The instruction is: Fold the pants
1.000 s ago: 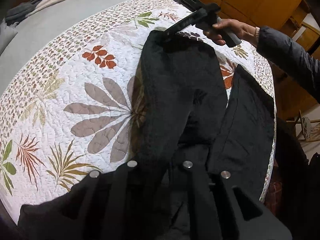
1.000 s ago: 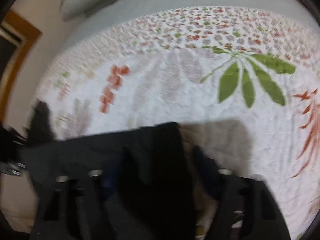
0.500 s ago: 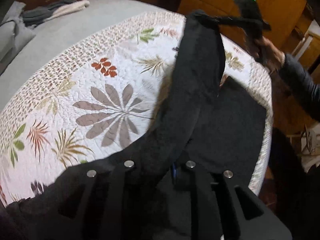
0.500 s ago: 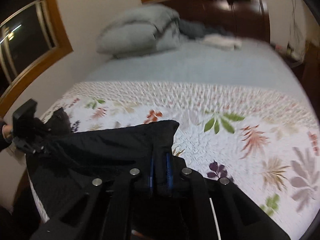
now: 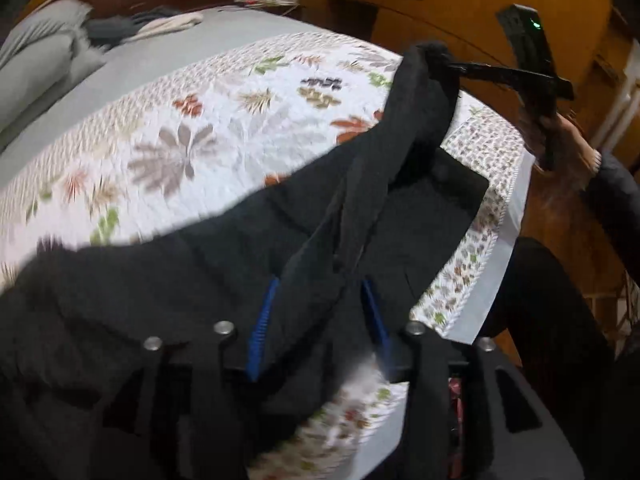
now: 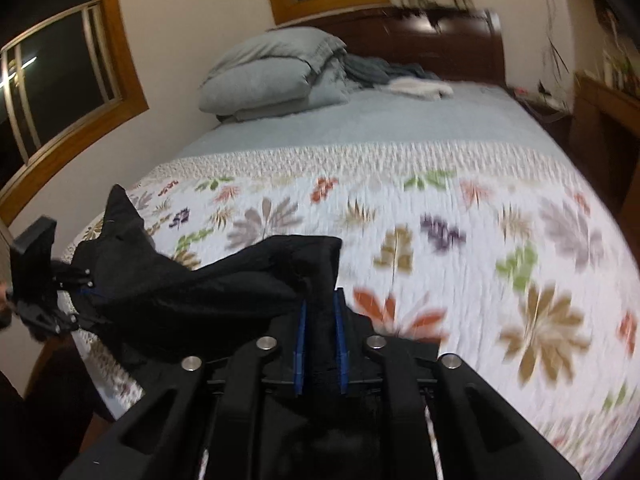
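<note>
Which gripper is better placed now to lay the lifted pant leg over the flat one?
Probably the right gripper: it pinches the end of the lifted leg, raised close to the flat leg on the quilt. The left gripper grips the same leg's other end, low.

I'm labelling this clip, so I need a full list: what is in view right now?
pants: one, black, lifted above the quilt between both grippers
quilt: one, white with leaf print, over the bed's foot
bed sheet: one, grey-blue, head half of bed
pillows: stacked, grey, at the headboard
clothes: small heap, grey and white, beside pillows
headboard: one, dark wood
windows: two, wood-framed, dark
left gripper: black, blue pads, gripping pants
right gripper: black, blue pads, gripping pants
</note>
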{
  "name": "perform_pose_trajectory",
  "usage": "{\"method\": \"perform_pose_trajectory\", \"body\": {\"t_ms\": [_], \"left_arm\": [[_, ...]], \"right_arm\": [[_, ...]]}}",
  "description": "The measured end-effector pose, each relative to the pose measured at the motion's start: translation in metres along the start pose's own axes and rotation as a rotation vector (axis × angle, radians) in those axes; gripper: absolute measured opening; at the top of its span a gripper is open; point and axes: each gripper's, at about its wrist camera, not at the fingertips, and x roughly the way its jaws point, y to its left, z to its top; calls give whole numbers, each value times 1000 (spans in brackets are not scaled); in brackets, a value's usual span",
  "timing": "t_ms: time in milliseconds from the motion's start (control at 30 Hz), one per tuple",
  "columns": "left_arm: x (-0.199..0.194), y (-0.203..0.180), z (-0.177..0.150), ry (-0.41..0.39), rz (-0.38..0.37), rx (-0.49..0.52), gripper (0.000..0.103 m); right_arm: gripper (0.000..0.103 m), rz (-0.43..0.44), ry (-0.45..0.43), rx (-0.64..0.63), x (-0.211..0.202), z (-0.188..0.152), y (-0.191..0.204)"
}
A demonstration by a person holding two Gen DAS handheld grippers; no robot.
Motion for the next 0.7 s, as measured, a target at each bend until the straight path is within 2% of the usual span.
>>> {"method": "perform_pose_trajectory", "body": {"t_ms": [33, 100, 167, 233, 267, 367, 500, 600, 700], "left_arm": [[4, -5, -7, 6, 14, -8, 48], [14, -9, -23, 4, 29, -47, 52], [18, -8, -35, -5, 31, -101, 53], [23, -6, -44, -11, 34, -128, 59], [26, -7, -47, -15, 37, -135, 62], [30, -15, -53, -28, 56, -115, 68], [36, -24, -55, -28, 88, -60, 72], [35, -22, -56, -30, 86, -68, 72], [35, -20, -56, -32, 86, -68, 72]], "right_arm": [[23, -1, 12, 14, -1, -8, 1], [40, -11, 46, 44, -1, -30, 4], [47, -1, 69, 73, -2, -49, 6], [67, -1, 100, 106, -4, -66, 8], [80, 1, 131, 125, -5, -75, 9], [82, 47, 178, 227, -17, -99, 5], [96, 167, 123, 455, -45, -119, -20], [100, 266, 58, 600, -61, -125, -38], [100, 278, 88, 677, -52, -126, -50]]}}
